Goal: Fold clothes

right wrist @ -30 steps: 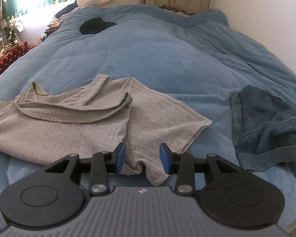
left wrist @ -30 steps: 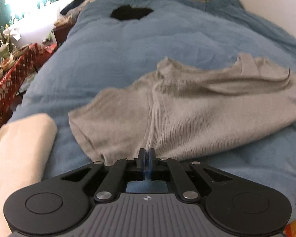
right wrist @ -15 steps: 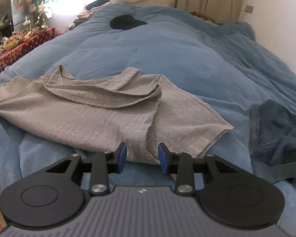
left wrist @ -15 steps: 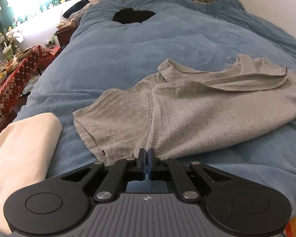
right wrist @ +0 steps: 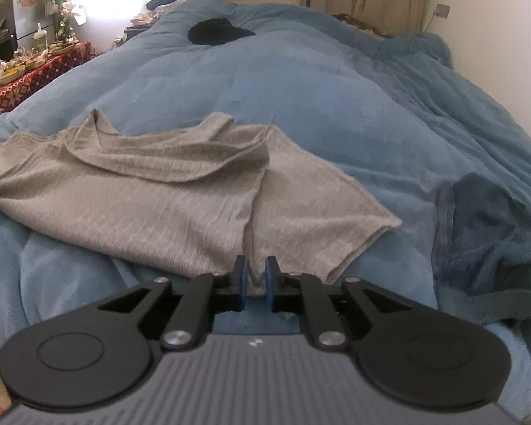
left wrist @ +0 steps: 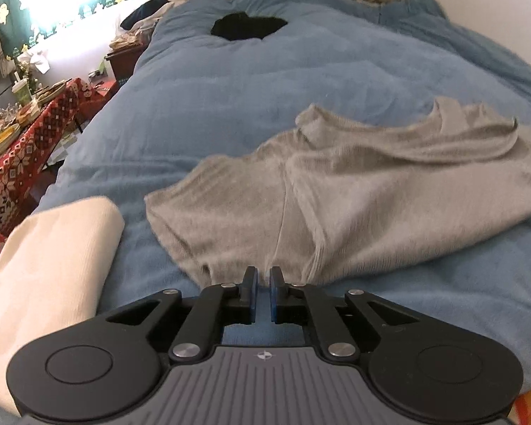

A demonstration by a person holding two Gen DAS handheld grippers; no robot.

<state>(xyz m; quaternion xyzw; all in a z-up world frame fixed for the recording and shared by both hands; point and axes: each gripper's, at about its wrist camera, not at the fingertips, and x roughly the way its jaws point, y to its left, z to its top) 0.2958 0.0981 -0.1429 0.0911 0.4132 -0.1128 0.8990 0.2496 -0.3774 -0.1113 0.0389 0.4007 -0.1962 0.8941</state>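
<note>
A grey ribbed short-sleeved shirt lies spread and rumpled on the blue blanket, its neckline folded over. My left gripper sits at the shirt's near edge, by the underarm seam of one sleeve. Its fingers stand a narrow gap apart, with the cloth edge just at the tips. In the right wrist view the same shirt shows its other sleeve. My right gripper has its fingers drawn close together with grey cloth between them at that sleeve's underarm.
A folded cream cloth lies on the bed to the left of the shirt. A dark blue garment lies crumpled to the right. A black item rests far up the bed. A red patterned table with dishes stands left of the bed.
The left gripper's fingers, pressed together before, have parted slightly. The right gripper's fingers, wide apart earlier, have closed in on the shirt's edge, and that view has swung left.
</note>
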